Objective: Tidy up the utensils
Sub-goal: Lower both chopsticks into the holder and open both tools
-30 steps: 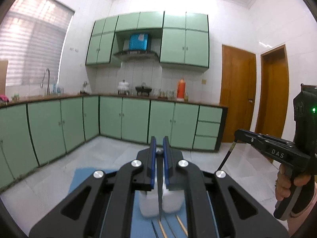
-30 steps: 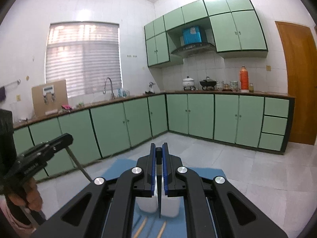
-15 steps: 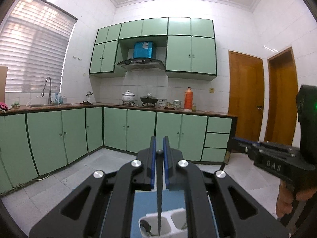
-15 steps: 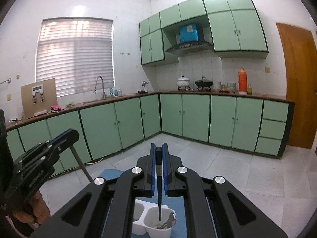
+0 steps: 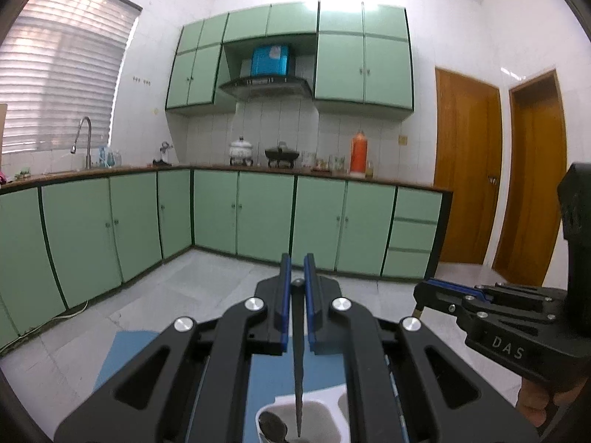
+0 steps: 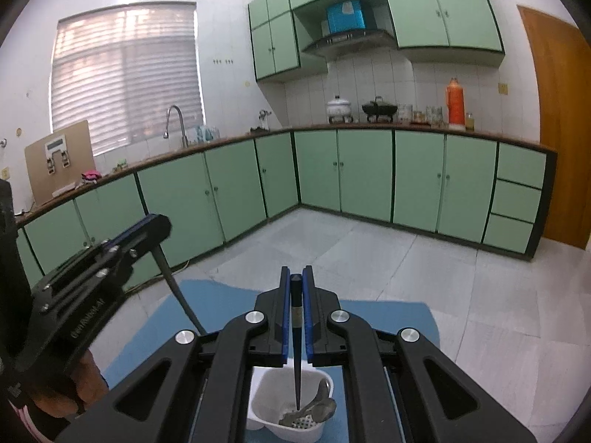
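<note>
My left gripper [image 5: 296, 277] is shut on a black chopstick [image 5: 297, 361] that hangs point-down into the left compartment of a white utensil holder [image 5: 325, 406], beside a spoon [image 5: 273, 426]. My right gripper [image 6: 296, 288] is shut on another black chopstick [image 6: 296, 350], its tip inside the holder's other compartment [image 6: 266, 391], which holds metal utensils [image 6: 314, 409]. The left gripper shows in the right wrist view [image 6: 155, 225] and the right gripper in the left wrist view [image 5: 424, 289].
The holder stands on a blue mat [image 6: 388, 317] on a pale tiled surface [image 6: 480, 332]. Green cabinets [image 5: 258, 214] and a counter with pots line the far walls. Wooden doors [image 5: 465, 170] are at the right.
Both grippers have risen and tilted up from a lower view of the mat with loose chopsticks. The holder's open top came into view and the chopstick tips now reach into its compartments.
</note>
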Motion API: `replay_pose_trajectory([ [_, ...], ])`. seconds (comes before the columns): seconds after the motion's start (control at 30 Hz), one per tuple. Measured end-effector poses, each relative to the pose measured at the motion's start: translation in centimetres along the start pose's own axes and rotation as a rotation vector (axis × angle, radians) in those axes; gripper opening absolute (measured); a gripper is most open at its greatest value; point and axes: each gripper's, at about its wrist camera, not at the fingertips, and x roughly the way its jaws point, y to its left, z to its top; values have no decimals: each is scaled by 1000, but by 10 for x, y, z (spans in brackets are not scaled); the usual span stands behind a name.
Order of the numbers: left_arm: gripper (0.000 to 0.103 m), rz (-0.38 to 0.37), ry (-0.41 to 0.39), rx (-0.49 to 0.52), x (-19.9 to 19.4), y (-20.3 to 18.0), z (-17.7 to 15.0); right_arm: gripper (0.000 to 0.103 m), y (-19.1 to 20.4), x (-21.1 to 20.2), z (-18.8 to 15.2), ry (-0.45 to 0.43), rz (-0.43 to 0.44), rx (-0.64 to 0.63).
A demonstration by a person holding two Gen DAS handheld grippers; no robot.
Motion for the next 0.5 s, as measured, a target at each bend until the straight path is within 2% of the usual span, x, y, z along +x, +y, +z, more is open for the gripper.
replay_pose_trajectory([
  [0.17, 6, 4, 62, -4, 15, 9, -18, 6, 2, 15, -13, 35, 3, 1],
  [0.27, 6, 10, 85, -8, 21, 15, -25, 6, 1, 13, -16, 20, 1, 2],
  [0.5, 8, 20, 92, -9, 20, 20, -25, 7, -3, 14, -13, 28, -20, 9],
])
